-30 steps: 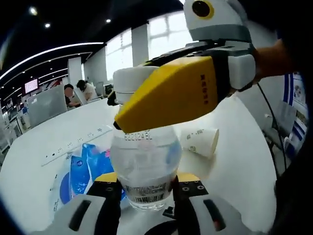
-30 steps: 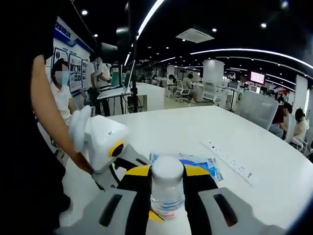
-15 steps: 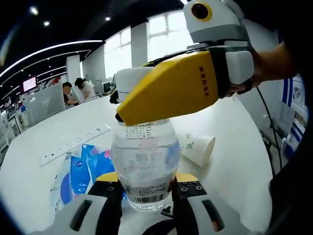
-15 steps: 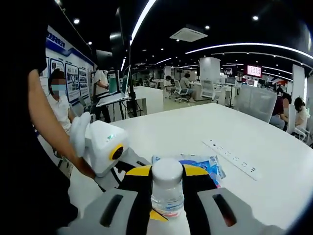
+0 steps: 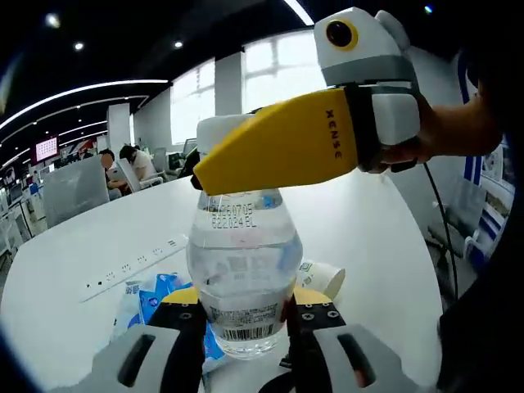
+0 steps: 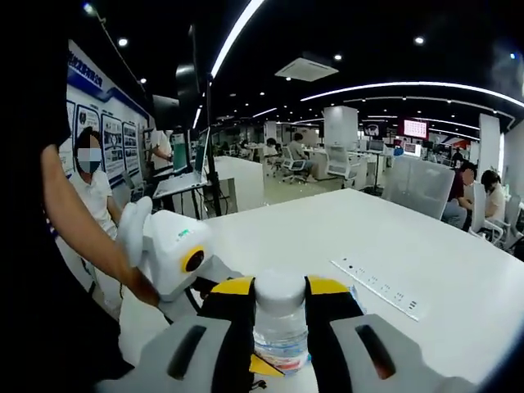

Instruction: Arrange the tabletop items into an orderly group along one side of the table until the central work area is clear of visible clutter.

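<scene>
You have a clear plastic bottle gripped from both ends. It is round-shouldered and smooth, with printed code on its shoulder and a barcode label low on its body; whether there is water inside is hard to judge through the glare. Your left gripper has its black jaws with yellow tips pressed against the bottle's lower body, one on each side, closed as far as the bottle allows. Your right gripper has its jaws closed on the white screw cap, which sits squarely between the two yellow-topped jaws. In the left gripper view that right gripper comes in from the right as a smooth yellow wedge laid across the bottle's neck, hiding most of the cap.

Behind the bottle, a glossy blue and white packet lies flat on the white table, partly covered by the bottle and the left jaw. A white paper cup lies on its side just right of the bottle, its base hidden behind it. A long white power strip lies further out on the table, well apart from the rest.
</scene>
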{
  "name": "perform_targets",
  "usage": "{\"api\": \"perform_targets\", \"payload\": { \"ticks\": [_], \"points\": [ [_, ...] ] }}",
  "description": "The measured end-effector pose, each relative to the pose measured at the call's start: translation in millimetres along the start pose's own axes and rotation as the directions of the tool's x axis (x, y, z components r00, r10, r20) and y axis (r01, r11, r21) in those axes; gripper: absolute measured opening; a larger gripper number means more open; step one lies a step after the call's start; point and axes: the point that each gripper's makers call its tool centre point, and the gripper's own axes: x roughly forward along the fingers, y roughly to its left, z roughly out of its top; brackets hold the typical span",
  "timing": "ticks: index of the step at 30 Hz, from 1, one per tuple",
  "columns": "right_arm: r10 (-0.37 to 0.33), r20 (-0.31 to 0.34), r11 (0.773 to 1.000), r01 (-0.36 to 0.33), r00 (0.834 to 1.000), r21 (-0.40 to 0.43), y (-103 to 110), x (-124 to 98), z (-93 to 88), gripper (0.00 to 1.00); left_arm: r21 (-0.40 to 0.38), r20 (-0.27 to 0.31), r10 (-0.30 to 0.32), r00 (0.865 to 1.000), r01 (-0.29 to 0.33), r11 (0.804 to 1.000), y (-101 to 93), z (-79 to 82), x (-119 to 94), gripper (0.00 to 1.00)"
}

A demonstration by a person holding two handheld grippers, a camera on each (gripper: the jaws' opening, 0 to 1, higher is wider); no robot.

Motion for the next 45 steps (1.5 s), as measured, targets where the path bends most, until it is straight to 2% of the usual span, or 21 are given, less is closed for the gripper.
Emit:
{"api": "perform_targets", "payload": {
  "ticks": [1,3,8,20,36,45],
  "points": [
    [-0.001,0.001,1.0,0.001,1.0,0.003,0,2,2.1,0.18,0.002,0.001,0.001,1.0,-0.001,1.0,2.7,2.2,-3,0.35],
    [0.001,0.005,1.0,-0.001,1.0,0.0,3,6,7.5,0.18,0.007,0.002,0.005,1.0,-0.005,1.0,14.8,-4.6,-4,0.35],
    [0.005,0.018,1.0,-0.005,1.0,-0.011,8,20,20.8,0.18,0.013,0.009,0.019,1.0,-0.019,1.0,30.4,-2.6,-16,0.35],
    [0.049,0.03,0.998,-0.048,0.998,-0.035,26,64,45.2,0.18,-0.021,0.009,0.054,0.998,-0.054,0.998,67.5,-8.1,-49,0.35],
    [0.05,0.022,0.997,-0.049,0.999,-0.052,37,120,62.3,0.18,-0.031,0.011,0.081,0.997,-0.081,0.996,123.6,-23.6,-78,0.35],
    [0.029,-0.002,0.999,-0.029,1.0,-0.037,44,150,57.5,0.18,-0.04,-0.01,0.075,0.997,-0.075,0.996,143.4,-41.5,-86,0.34]
  ]
}}
